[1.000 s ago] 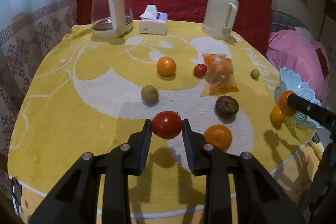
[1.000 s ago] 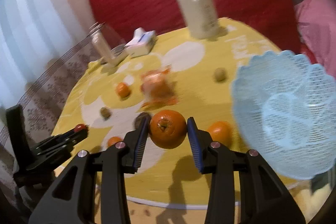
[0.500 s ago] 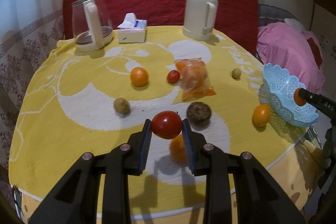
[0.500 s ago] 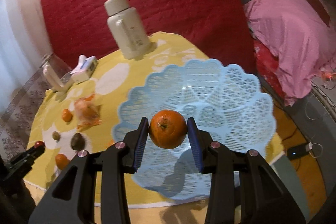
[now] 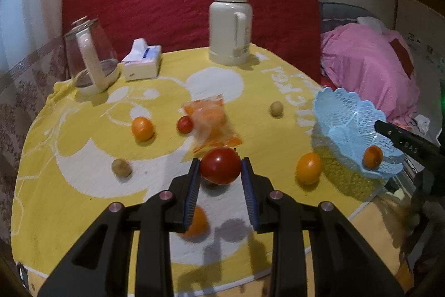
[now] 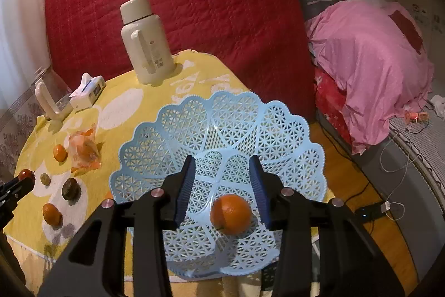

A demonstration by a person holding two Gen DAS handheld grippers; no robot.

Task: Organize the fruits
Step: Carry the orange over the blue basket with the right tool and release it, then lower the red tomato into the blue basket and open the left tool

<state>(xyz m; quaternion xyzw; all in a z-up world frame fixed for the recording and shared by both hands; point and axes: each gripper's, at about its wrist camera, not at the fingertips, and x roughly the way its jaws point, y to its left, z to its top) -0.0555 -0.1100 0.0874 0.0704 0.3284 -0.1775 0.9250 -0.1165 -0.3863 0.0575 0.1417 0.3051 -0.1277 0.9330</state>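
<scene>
I am holding the left tongs (image 5: 221,171) pinched on a round red tomato (image 5: 220,168), lifted above the yellow-clothed counter (image 5: 83,185). My right tongs (image 6: 222,183) are standing spread and empty over the pale blue lattice plastic basket (image 6: 278,135); a round orange mandarin (image 6: 230,214) is lying in it just below them, stem end facing toward the left pad. Being near-spherical, it has no clear long axis. I judge the tomato's delivery is next: carrying it rightward to the basket.

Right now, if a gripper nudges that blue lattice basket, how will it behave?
The blue basket looks like thin perforated plastic, probably light, so it may slide. It sits at the table edge, so it could tip off. The orange inside may roll.
</scene>
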